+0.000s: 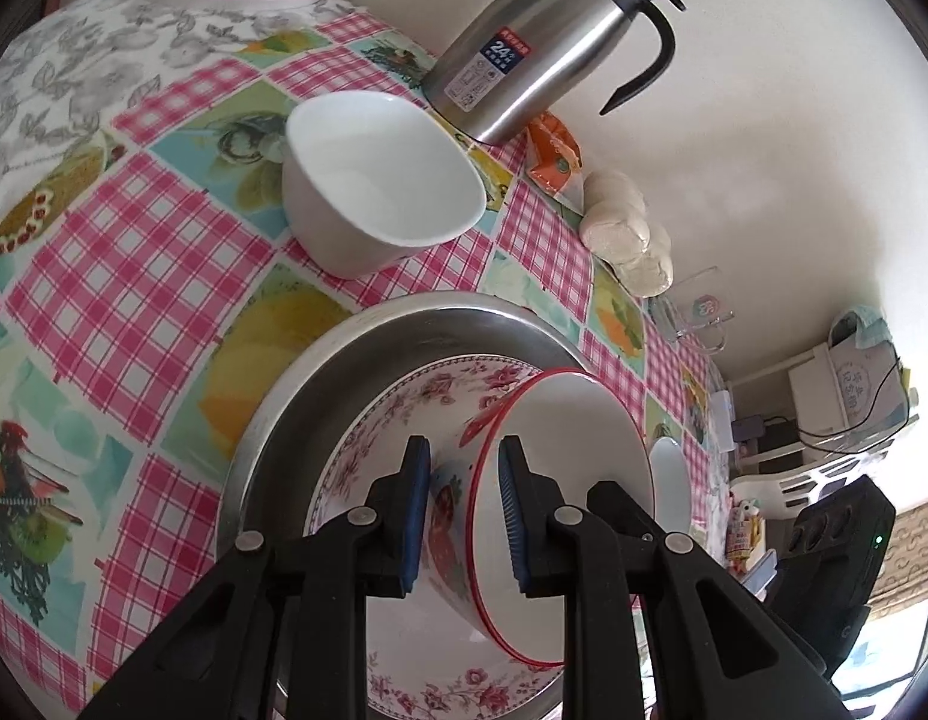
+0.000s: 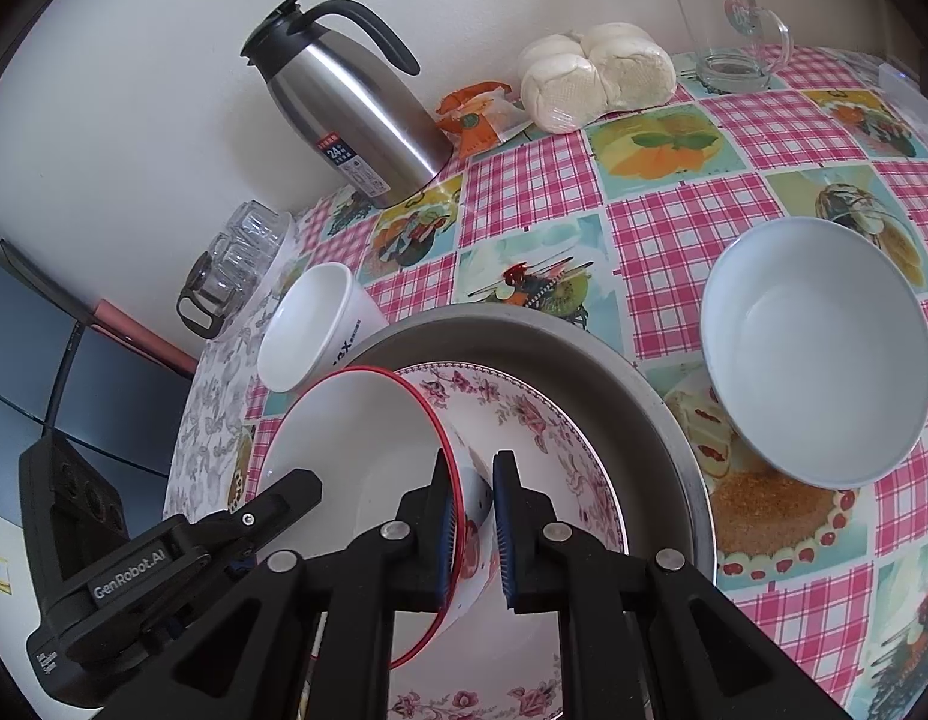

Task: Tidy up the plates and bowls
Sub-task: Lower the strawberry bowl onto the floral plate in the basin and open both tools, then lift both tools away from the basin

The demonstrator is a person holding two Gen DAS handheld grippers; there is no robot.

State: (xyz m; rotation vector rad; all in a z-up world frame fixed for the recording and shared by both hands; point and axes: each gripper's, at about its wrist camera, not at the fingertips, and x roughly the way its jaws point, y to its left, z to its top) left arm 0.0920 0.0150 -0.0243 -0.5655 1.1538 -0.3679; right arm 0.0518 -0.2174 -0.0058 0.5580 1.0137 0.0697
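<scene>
Red-rim bowl (image 1: 559,480) held between both claws, tipped on its side over the floral plate (image 1: 398,420), which lies in the steel pan (image 1: 320,384). Whether the bowl's foot touches the plate: cannot tell.

Left claw (image 1: 464,498) clamped on the bowl's wall at the rim, one pad inside, one on the painted outside. Right claw (image 2: 469,522) clamped the same way on the opposite side of the rim. So the bowl hangs across the two claws, mouth facing sideways, toward the left hand's side in the right wrist view.

Relation that counts: the plate sits directly beneath the bowl, the bowl's axis lying near level rather than upright. Judgement: to nest it, both wrists must roll together until the mouth faces up, then lower straight down. Uneven roll could twist the rim out of one grip.

White bowl (image 2: 817,354) stands on the cloth beside the pan, nearer the right claw. A cup (image 2: 314,324) lies nearer the left; likely the next pieces to stack
</scene>
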